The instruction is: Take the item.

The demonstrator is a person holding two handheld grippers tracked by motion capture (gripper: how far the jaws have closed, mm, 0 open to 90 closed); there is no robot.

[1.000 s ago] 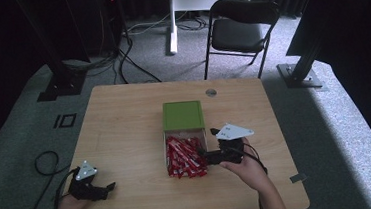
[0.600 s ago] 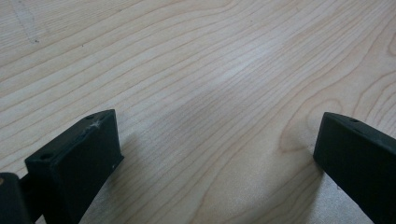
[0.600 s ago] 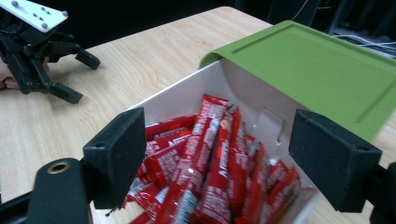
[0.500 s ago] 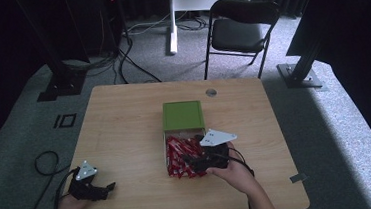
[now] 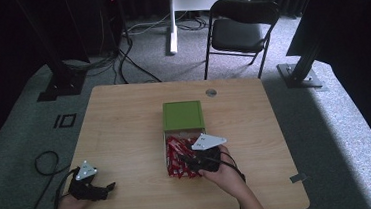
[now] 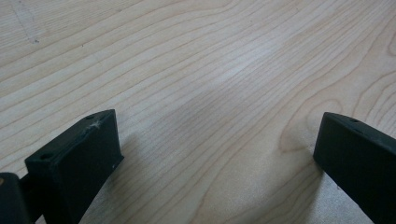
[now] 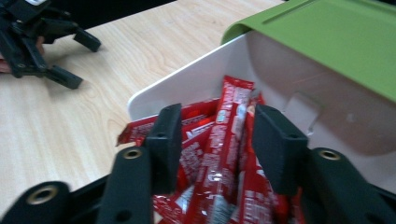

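From above, your right tongs (image 5: pixel 190 163) sit over the near end of the white box (image 5: pixel 167 151), with your hand (image 5: pixel 224 174) behind them. That view hides how the jaws stand. The right gripper view fills that in: your right tongs (image 7: pixel 217 140) are open, one jaw on each side of a red packet (image 7: pixel 223 154) that stands up out of the pile, and the jaws have not closed on it; whether they touch it you cannot tell.

The same view shows the box as white inside, with a green lid (image 7: pixel 327 42) tilted up beyond the jaws, and more red packets heaped under and between them. From above the lid (image 5: pixel 183 115) reads as a flat green square just past the packets (image 5: pixel 177 155).

Your left tongs (image 5: pixel 105 187) rest on the desk (image 5: pixel 125 124) at its near left corner, well apart from the box. The left gripper view shows them wide open (image 6: pixel 219 140) with bare wood grain between the jaws. Beyond the box, the right gripper view also shows the left tongs (image 7: pixel 74 58), jaws spread.
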